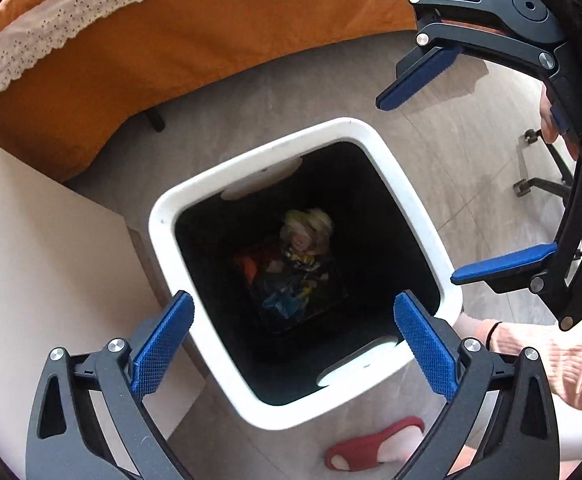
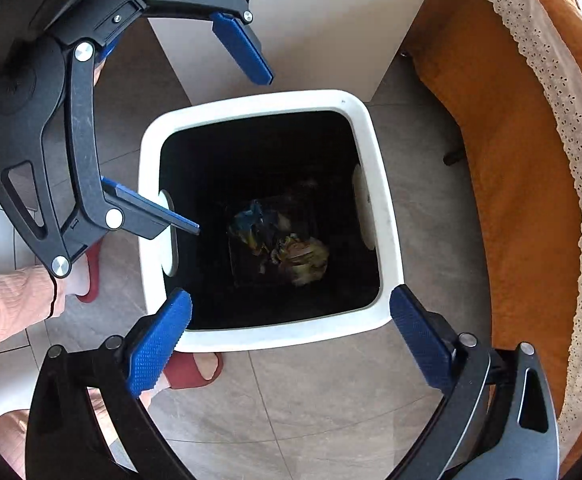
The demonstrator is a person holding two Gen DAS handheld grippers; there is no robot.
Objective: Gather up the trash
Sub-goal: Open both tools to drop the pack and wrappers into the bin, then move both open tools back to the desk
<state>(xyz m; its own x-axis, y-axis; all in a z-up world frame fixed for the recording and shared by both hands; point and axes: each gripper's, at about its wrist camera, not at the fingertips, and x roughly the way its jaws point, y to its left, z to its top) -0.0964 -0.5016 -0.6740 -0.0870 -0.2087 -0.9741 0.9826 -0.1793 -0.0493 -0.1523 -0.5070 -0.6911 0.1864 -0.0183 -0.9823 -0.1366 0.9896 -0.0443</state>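
Bin (image 1: 411, 216): sitting directly beneath my left gripper (image 1: 295, 344) and right gripper (image 2: 291, 336); both hanging spread, empty; trash (image 1: 295, 268) lying at bottom.

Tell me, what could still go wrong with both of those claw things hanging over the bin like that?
Both grippers, left and right, are open and empty above the white bin, with the trash already at the bottom.

1. They hang close together, so their fingers could knock when pulled away.
2. A low finger could catch the rim and tip the bin.
3. The red slipper sits right beside the bin; a step might nudge it.
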